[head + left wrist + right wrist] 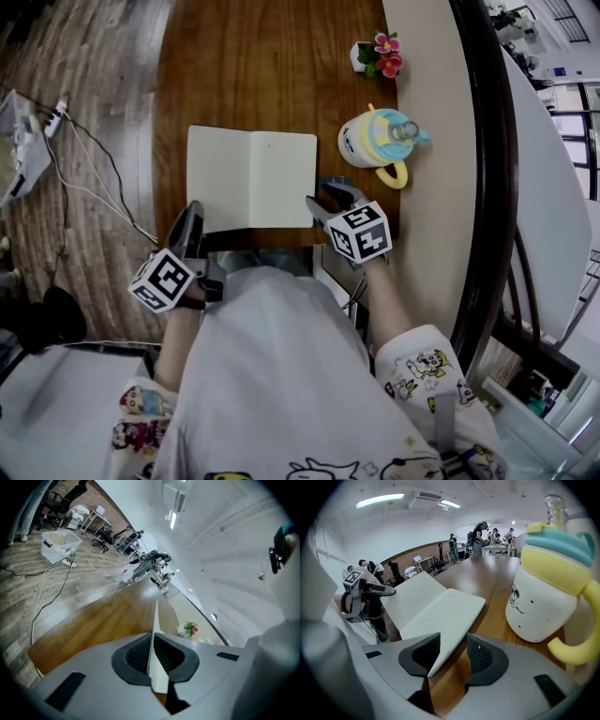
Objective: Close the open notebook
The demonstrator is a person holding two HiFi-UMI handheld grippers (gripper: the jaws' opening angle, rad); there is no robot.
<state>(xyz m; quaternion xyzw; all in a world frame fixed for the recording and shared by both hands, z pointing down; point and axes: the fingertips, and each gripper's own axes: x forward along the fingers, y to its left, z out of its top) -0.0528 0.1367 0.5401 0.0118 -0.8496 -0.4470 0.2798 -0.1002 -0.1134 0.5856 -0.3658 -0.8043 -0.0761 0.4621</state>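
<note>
Open cream-paged notebook (pixel 251 178) lies flat at the near edge of the brown wooden table (pixel 262 66).
Left gripper (pixel 153 648) is pinched tight on its near left edge; right gripper (pixel 451 656) stands spread around its near right corner.

I can make out no clear word or number anywhere. The left cube (pixel 164 279) on my left gripper (pixel 191 220) and the right cube (pixel 361 232) on my right gripper (pixel 328 199) bear only black-and-white square marker patterns. The cup (pixel 548 597) has tiny dark print beside a small drawing, too small to read
</note>
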